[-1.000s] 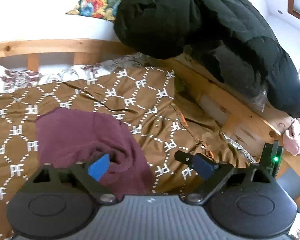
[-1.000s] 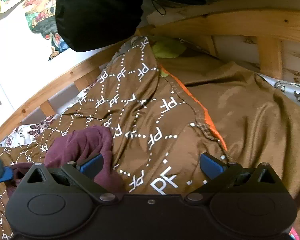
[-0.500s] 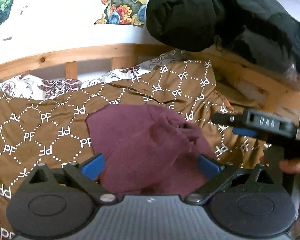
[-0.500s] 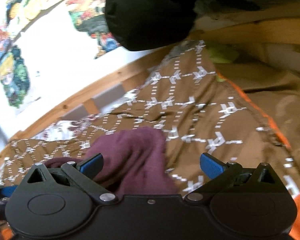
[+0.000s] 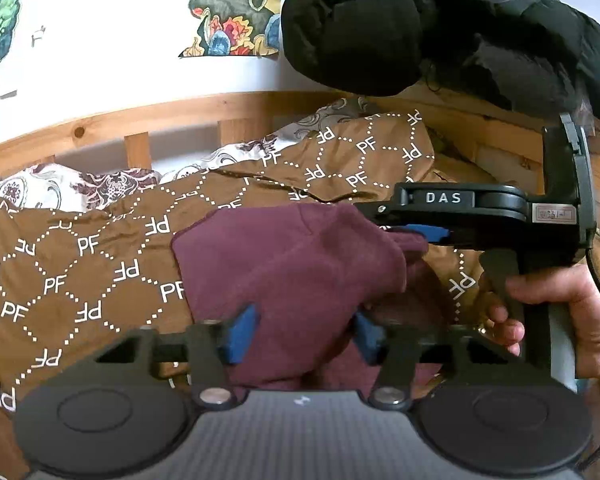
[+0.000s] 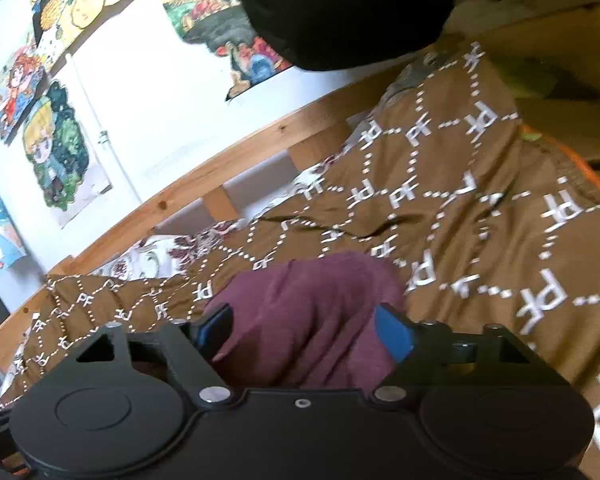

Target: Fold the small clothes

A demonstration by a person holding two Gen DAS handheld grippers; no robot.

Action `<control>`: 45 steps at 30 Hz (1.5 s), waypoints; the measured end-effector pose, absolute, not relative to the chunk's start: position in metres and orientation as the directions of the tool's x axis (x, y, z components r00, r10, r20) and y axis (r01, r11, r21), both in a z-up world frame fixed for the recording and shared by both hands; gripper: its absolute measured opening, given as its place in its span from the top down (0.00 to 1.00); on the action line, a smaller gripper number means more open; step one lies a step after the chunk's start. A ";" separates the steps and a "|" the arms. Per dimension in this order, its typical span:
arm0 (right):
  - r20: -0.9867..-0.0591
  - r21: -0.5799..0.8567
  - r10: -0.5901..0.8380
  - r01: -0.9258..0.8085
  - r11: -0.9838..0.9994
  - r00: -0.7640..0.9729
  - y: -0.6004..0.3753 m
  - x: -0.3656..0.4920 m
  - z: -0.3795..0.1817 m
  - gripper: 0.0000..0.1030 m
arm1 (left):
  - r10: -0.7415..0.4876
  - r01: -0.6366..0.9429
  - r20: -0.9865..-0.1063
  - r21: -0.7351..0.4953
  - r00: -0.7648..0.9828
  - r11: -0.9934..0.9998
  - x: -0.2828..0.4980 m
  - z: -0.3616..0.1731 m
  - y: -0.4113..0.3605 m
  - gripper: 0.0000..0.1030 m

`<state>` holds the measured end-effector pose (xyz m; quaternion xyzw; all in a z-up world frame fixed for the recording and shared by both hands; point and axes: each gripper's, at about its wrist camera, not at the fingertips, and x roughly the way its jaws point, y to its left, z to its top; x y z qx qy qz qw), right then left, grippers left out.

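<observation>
A small maroon garment [image 5: 296, 272] lies crumpled on a brown bedspread [image 5: 80, 264] printed with white PF letters. My left gripper [image 5: 300, 336] straddles its near edge, jaws partly closed with cloth between the blue pads. My right gripper [image 5: 404, 228] reaches in from the right, its blue pad at the garment's far right edge. In the right wrist view the right gripper [image 6: 304, 328] has the maroon garment [image 6: 312, 308] bunched between its half-closed jaws. I cannot tell whether either grips the cloth firmly.
A wooden bed rail [image 5: 148, 120] runs behind the bedspread, with a floral sheet [image 5: 80, 188] showing below it. A bulky black jacket [image 5: 420, 28] hangs at the upper right. Pictures [image 6: 56, 148] are on the white wall.
Both grippers have moved in onto the maroon garment and their jaws have narrowed around it. The right gripper has come further into the left wrist view, now touching the garment's right edge.
</observation>
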<state>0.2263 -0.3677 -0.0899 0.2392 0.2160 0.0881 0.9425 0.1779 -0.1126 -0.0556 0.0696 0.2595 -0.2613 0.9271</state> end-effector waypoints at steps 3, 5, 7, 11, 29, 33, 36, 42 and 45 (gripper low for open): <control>-0.368 0.487 0.298 -0.091 0.868 0.881 -0.361 0.230 -0.091 0.45 | -0.478 0.547 -0.512 -0.020 0.713 0.837 0.176 -0.055 -0.112 0.68; -0.384 0.467 0.301 -0.097 0.879 0.873 -0.356 0.232 -0.091 0.69 | -0.490 0.564 -0.513 -0.012 0.705 0.825 0.174 -0.057 -0.115 0.73; -0.418 0.444 0.282 -0.077 0.893 0.863 -0.354 0.234 -0.093 0.92 | -0.495 0.578 -0.512 0.004 0.702 0.816 0.170 -0.058 -0.118 0.75; -0.392 0.409 0.237 -0.062 0.910 0.889 -0.353 0.227 -0.085 0.94 | -0.523 0.605 -0.509 -0.005 0.684 0.796 0.164 -0.057 -0.125 0.77; -0.506 0.329 0.079 0.107 0.938 0.859 -0.380 0.215 -0.099 0.92 | -0.616 0.697 -0.552 -0.086 0.561 0.712 0.160 -0.074 -0.146 0.63; -0.501 0.354 0.092 0.106 0.929 0.861 -0.384 0.210 -0.101 0.80 | -0.658 0.677 -0.541 -0.203 0.524 0.707 0.167 -0.070 -0.133 0.54; -0.496 0.364 0.095 0.107 0.925 0.863 -0.384 0.204 -0.100 0.75 | -0.659 0.655 -0.541 -0.241 0.522 0.716 0.169 -0.064 -0.127 0.49; -0.463 0.358 0.073 0.111 0.927 0.884 -0.382 0.190 -0.092 0.59 | -0.637 0.600 -0.526 -0.268 0.564 0.754 0.158 -0.043 -0.112 0.16; -0.419 0.350 0.038 0.122 0.929 0.907 -0.381 0.177 -0.084 0.36 | -0.599 0.566 -0.531 -0.249 0.599 0.786 0.153 -0.032 -0.101 0.14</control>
